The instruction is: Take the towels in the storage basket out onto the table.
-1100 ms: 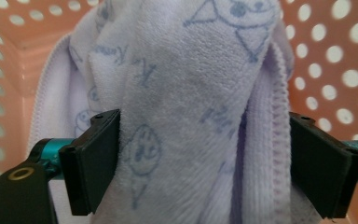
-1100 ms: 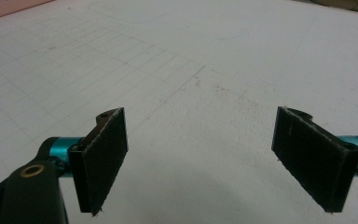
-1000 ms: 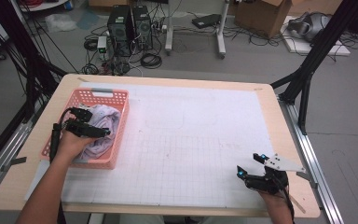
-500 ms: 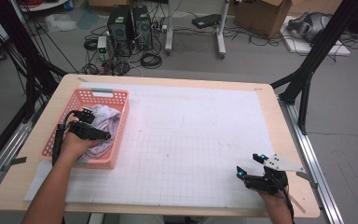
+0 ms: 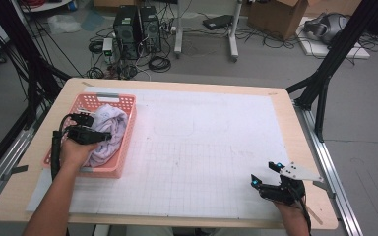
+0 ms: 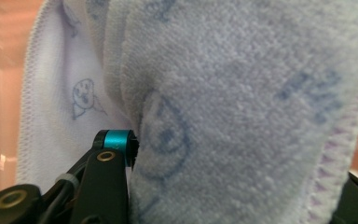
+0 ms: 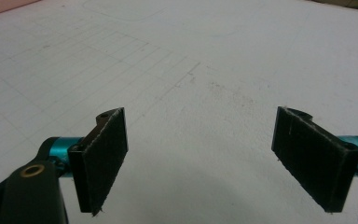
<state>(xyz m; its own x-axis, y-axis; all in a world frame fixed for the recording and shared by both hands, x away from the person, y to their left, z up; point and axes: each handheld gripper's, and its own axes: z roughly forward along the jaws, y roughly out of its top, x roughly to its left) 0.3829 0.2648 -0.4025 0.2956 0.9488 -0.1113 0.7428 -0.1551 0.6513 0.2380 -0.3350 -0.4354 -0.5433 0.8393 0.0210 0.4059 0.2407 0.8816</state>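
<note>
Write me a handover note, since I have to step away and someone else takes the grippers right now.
Left gripper: in the pink basket, jaws have just been closing, a thick fold of the white towel between them.
Right gripper: open, nothing between the jaws, low over the white mat at the near right corner.
Done: towel grasped or nearly so, not lifted.
Left: probably confirm the grip and lift the towel out onto the mat.

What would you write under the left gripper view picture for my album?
The left tongs have just been closing around a fold of white towel printed with little blue drawings, inside the pink basket.
</note>
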